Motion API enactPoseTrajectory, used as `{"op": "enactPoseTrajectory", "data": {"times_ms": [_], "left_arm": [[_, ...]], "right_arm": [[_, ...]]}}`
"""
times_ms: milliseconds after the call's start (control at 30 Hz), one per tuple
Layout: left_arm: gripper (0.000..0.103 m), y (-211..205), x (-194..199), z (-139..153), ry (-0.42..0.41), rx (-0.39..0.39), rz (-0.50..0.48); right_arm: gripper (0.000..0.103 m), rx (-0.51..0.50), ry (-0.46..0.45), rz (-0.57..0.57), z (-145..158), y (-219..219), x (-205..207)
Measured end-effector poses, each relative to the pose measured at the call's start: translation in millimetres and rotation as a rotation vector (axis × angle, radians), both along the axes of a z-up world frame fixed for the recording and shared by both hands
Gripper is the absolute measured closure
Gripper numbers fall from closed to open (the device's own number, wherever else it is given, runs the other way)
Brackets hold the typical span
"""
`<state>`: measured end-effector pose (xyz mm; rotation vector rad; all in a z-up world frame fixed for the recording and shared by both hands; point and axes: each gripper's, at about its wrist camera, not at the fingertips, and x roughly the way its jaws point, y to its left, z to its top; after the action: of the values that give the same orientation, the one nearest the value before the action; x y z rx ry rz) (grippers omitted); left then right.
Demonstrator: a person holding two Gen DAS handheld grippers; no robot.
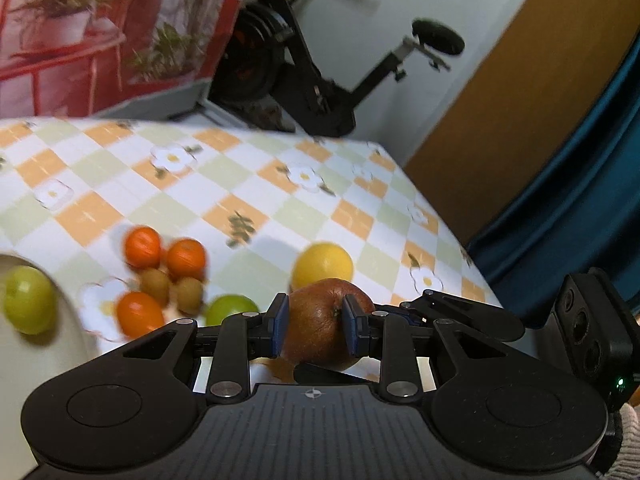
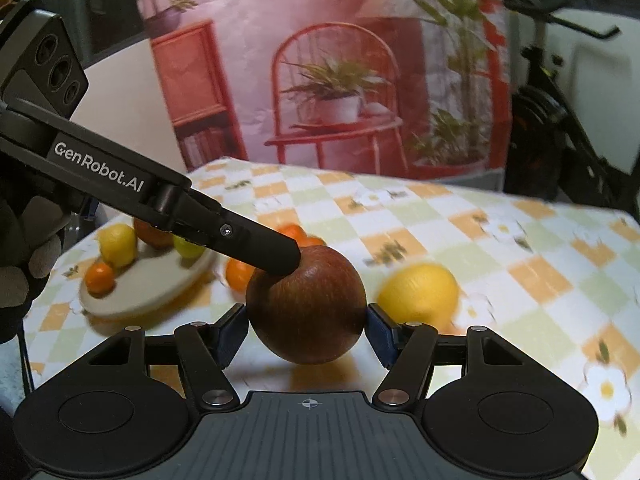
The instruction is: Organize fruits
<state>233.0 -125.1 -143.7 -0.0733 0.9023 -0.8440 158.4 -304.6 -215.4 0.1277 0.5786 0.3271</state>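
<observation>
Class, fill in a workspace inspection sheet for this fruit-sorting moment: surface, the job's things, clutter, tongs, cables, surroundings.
Surface: chequered flower-print tablecloth, no spills seen.
Job's things: red apple raised off the cloth; loose lemon beside it; oranges, kiwis and a green fruit clustered on the cloth; plate already carrying several fruits.
Clutter: nothing seen.
Tongs: left tongs pinch the apple's top; right tongs clamp its sides.
Cables: nothing seen.
Surroundings: exercise bike, printed backdrop, blue curtain.
</observation>
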Motion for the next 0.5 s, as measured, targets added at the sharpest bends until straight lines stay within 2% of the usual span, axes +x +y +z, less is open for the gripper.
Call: {"op": "enactPoseTrajectory", "data": {"times_ms": [200, 500], "left_arm": [[0.072, 53.2, 2.1, 16.1, -0.056, 0.008, 0.103], [0.075, 143.1, 20.7, 11.4, -0.03, 0.051, 0.307]], "right_arm": [[0.043, -0.024, -0.018, 0.129, 19.9, 46.7, 33.9], [0.043, -0.102, 0.014, 0.363, 19.5, 156.5, 97.8]]}}
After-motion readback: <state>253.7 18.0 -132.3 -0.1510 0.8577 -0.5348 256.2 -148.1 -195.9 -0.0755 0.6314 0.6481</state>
